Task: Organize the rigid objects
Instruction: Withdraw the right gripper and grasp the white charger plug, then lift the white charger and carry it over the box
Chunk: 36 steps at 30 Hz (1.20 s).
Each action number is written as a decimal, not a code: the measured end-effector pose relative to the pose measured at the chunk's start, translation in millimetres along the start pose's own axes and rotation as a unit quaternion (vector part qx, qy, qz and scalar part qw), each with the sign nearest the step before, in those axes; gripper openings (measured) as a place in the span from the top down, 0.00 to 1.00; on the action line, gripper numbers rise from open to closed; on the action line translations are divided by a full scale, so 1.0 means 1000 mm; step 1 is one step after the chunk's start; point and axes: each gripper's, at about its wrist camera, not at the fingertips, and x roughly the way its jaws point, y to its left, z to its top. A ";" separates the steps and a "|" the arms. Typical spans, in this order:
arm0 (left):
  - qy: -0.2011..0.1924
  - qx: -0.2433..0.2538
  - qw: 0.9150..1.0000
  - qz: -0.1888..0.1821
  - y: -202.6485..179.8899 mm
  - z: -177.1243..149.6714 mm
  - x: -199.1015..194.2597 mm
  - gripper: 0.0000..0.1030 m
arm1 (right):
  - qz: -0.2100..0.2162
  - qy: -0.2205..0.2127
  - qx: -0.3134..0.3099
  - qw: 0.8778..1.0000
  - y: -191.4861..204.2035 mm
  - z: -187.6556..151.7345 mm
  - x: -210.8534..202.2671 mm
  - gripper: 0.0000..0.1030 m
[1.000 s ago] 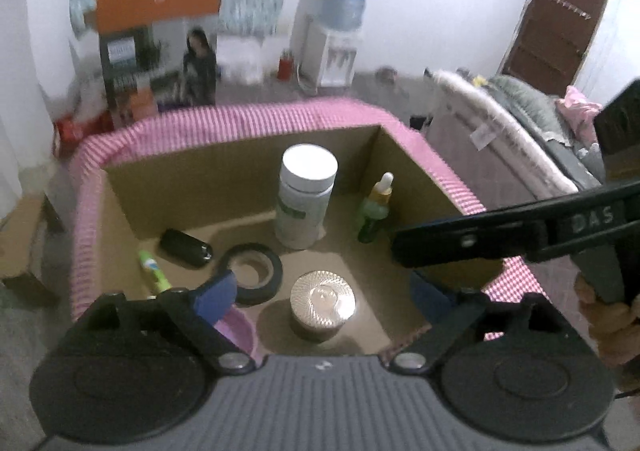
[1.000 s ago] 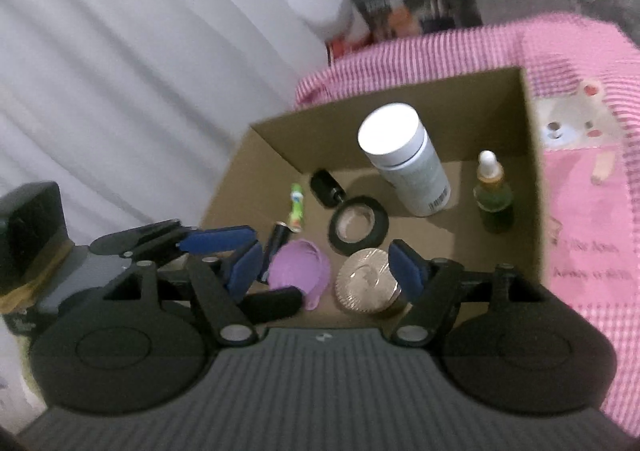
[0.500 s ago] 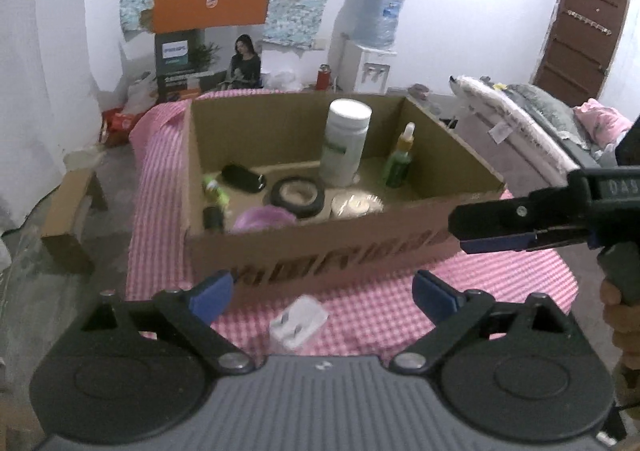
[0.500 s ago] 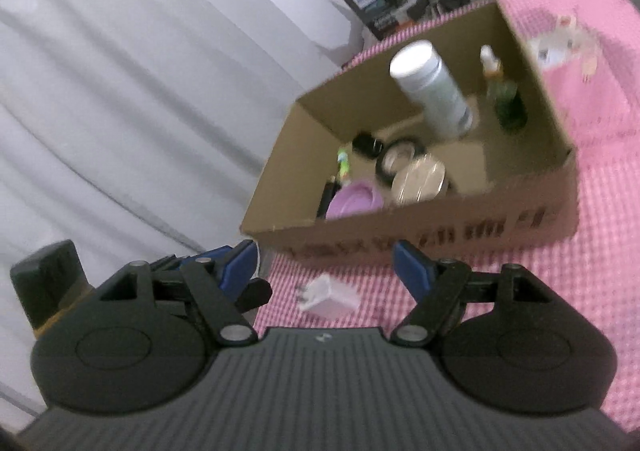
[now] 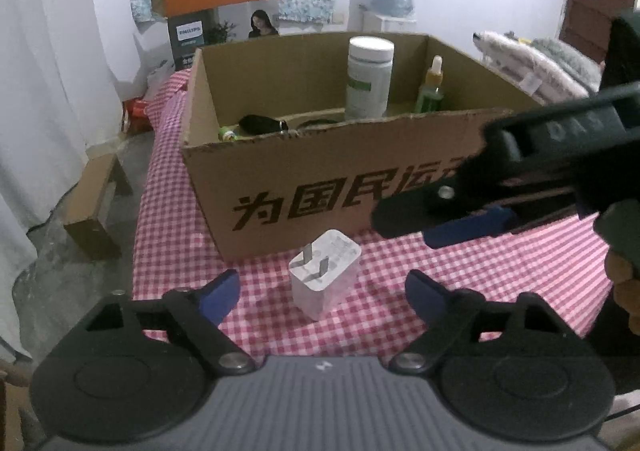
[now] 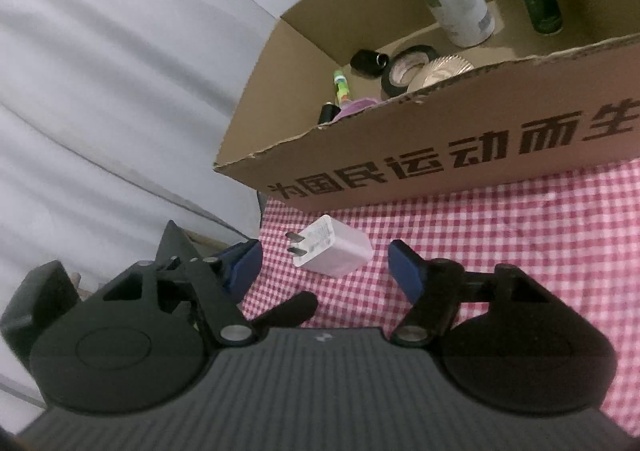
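A white plug-in charger (image 5: 324,275) lies on the pink checked cloth, just in front of the cardboard box (image 5: 320,179). My left gripper (image 5: 322,279) hangs low over it with its jaws closing; the charger sits between the blue pads, untouched. My right gripper (image 6: 325,249) straddles the same charger (image 6: 334,249), its jaws closing too, with gaps on both sides. Its fingers (image 5: 460,207) cross the right of the left wrist view. Inside the box stand a white bottle (image 5: 369,77) and a green dropper bottle (image 5: 430,91), beside a tape roll (image 6: 408,67).
The box also holds a gold lid (image 6: 440,71), a purple piece (image 6: 358,107), a green tube (image 6: 341,85) and a black item (image 5: 260,124). The table's left edge (image 5: 140,251) drops to the floor by a wooden stool (image 5: 94,203). A white curtain (image 6: 100,91) hangs left.
Both grippers have drawn back from over the box and sunk to the cloth in front of it. The charger came into view and now lies between both pairs of jaws, which have narrowed.
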 end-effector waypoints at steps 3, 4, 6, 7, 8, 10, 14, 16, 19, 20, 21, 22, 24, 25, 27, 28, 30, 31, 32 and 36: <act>0.007 0.001 1.000 0.000 0.000 0.001 0.012 0.28 | -0.004 0.006 0.007 1.000 -0.004 0.005 0.009 0.47; 0.008 0.001 1.000 -0.001 0.000 0.001 0.016 0.31 | -0.004 0.008 0.009 1.000 -0.005 0.007 0.013 0.49; 0.012 0.005 1.000 0.000 0.000 0.002 0.022 0.41 | -0.004 0.013 0.011 1.000 -0.006 0.009 0.020 0.52; 0.014 0.007 1.000 0.000 -0.001 0.002 0.025 0.43 | -0.002 0.016 0.011 1.000 -0.007 0.010 0.024 0.54; 0.015 0.008 1.000 0.001 -0.001 0.003 0.028 0.46 | -0.001 0.018 0.011 1.000 -0.008 0.010 0.027 0.55; 0.016 0.008 1.000 -0.002 -0.001 0.003 0.030 0.55 | 0.000 0.023 0.011 1.000 -0.008 0.011 0.032 0.58; 0.010 0.003 1.000 -0.013 0.000 0.002 0.032 0.61 | 0.003 0.033 0.010 0.999 -0.009 0.012 0.039 0.67; 0.007 0.008 1.000 -0.016 -0.002 0.002 0.032 0.63 | 0.004 0.037 0.011 0.999 -0.011 0.011 0.040 0.72; 0.006 0.017 0.999 -0.028 -0.007 0.003 0.033 0.66 | 0.000 0.032 0.013 0.999 -0.015 0.011 0.036 0.73; 0.006 0.021 0.999 -0.033 -0.009 0.003 0.033 0.67 | -0.002 0.030 0.015 0.999 -0.017 0.011 0.033 0.73; 0.006 0.026 0.999 -0.038 -0.011 0.003 0.034 0.67 | -0.004 0.028 0.017 0.999 -0.018 0.010 0.030 0.73; 0.006 0.033 0.998 -0.045 -0.014 0.004 0.034 0.67 | -0.008 0.026 0.020 0.999 -0.020 0.009 0.026 0.73; 0.007 0.044 0.997 -0.059 -0.021 0.004 0.034 0.67 | -0.014 0.021 0.025 0.999 -0.026 0.007 0.016 0.73; 0.008 0.051 0.997 -0.065 -0.024 0.004 0.035 0.67 | -0.015 0.019 0.027 0.999 -0.028 0.006 0.013 0.71; 0.012 0.058 0.996 -0.065 -0.030 0.004 0.038 0.65 | -0.016 0.016 0.032 0.999 -0.031 0.005 0.009 0.71; 0.014 0.059 0.996 -0.062 -0.032 0.004 0.040 0.65 | -0.013 0.017 0.036 0.999 -0.033 0.005 0.009 0.71; 0.017 0.057 0.996 -0.060 -0.033 0.005 0.044 0.65 | -0.010 0.017 0.041 0.999 -0.035 0.005 0.010 0.70; 0.019 0.055 0.997 -0.060 -0.033 0.005 0.046 0.65 | -0.009 0.016 0.041 0.999 -0.036 0.006 0.010 0.69; 0.021 0.052 0.997 -0.058 -0.033 0.005 0.049 0.68 | -0.008 0.016 0.040 0.999 -0.036 0.006 0.010 0.69; 0.022 0.049 0.997 -0.056 -0.032 0.006 0.050 0.73 | -0.001 0.017 0.043 0.999 -0.038 0.006 0.010 0.69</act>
